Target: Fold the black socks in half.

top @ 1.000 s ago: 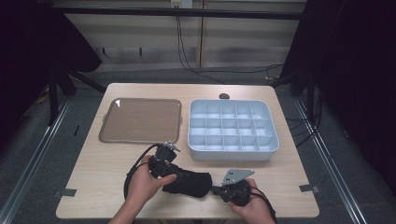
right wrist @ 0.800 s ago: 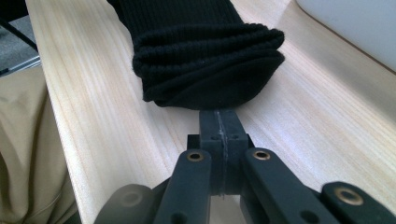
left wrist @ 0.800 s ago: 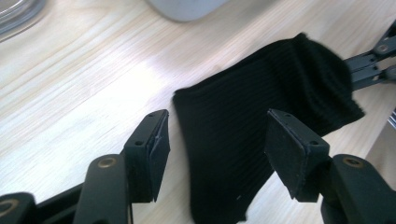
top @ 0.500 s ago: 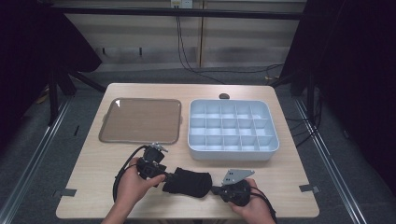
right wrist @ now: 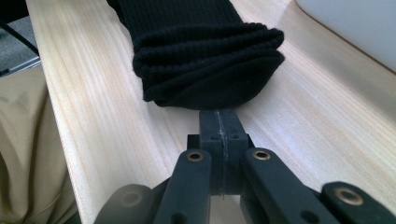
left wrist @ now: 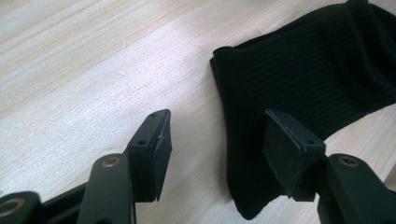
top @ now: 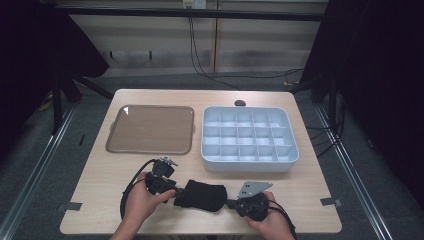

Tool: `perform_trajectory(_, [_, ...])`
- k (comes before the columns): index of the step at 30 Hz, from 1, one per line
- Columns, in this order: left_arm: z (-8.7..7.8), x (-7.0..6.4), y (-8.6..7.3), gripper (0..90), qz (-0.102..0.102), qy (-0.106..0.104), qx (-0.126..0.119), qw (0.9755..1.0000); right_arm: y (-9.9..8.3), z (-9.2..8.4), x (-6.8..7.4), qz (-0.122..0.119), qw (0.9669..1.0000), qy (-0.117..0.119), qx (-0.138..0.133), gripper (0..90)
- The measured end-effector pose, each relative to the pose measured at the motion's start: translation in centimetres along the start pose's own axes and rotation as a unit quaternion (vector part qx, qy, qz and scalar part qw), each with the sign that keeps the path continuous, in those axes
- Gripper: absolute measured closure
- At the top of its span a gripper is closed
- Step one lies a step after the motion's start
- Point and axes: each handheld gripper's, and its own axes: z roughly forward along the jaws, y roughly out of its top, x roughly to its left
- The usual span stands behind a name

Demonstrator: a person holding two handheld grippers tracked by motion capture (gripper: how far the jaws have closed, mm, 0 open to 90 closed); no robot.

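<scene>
High view: table [top: 200,100] evenly lit from above, surroundings dark, image soft and low in detail. Small glare spot on the tray [top: 126,109] corner. Gripper views bright and sharp on wood grain; shadows soft and faint.

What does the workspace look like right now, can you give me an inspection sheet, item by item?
Surface: light wooden table, flat.
Job's things: black sock, folded, at the near edge.
Clutter: brown tray; pale compartment box, cells look bare; small dark object behind it.
Grippers: left gripper open, one jaw over the sock's edge; right gripper shut, tips at the sock's folded end, pinch unclear.
Cables: black cable loops from the left gripper.
Surroundings: dark curtains, grey floor.
</scene>
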Motion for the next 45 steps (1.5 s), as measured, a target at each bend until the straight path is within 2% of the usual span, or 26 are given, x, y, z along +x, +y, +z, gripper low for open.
perform_trajectory(9, [0.5, -0.2, -0.1, 45.7, -0.001, 0.003, 0.004, 1.0000, 0.0, 0.0, 0.0, 0.000, 1.0000, -0.001, 0.000, 90.0])
perform_trajectory(23, [0.8, -0.3, -0.3, 49.7, 0.010, 0.013, 0.006, 0.9998, 0.0, 0.0, 0.0, -0.001, 1.0000, 0.000, 0.001, 90.0])
perform_trajectory(25, [0.8, -0.4, -0.3, 52.1, 0.016, 0.015, 0.009, 0.9997, 0.0, 0.0, 0.0, -0.001, 1.0000, -0.001, 0.001, 90.0])
perform_trajectory(30, [0.8, -0.5, -0.3, 55.7, 0.012, 0.015, 0.007, 0.9998, 0.0, 0.0, 0.0, -0.001, 1.0000, -0.001, 0.001, 90.0])
perform_trajectory(36, [0.9, -0.9, -0.2, 63.6, 0.018, 0.020, 0.016, 0.9995, 0.0, 0.0, 0.0, 0.000, 1.0000, 0.000, 0.001, 90.0])
perform_trajectory(41, [1.0, -1.0, -0.2, 70.4, 0.014, 0.009, 0.017, 0.9997, 0.0, 0.0, 0.0, 0.000, 1.0000, -0.001, 0.001, 90.0])
perform_trajectory(42, [1.1, -0.9, -0.2, 74.6, 0.014, 0.000, 0.019, 0.9997, 0.0, 0.0, 0.1, -0.001, 1.0000, -0.001, 0.001, 90.0])
perform_trajectory(43, [1.1, -0.9, -0.2, 76.6, 0.014, 0.000, 0.019, 0.9997, 0.0, 0.0, 0.1, -0.001, 1.0000, -0.001, 0.001, 90.0])
perform_trajectory(45, [1.1, -0.9, -0.2, 77.7, 0.016, -0.003, 0.020, 0.9997, 0.0, 0.0, 0.1, -0.001, 1.0000, -0.002, 0.002, 90.0])
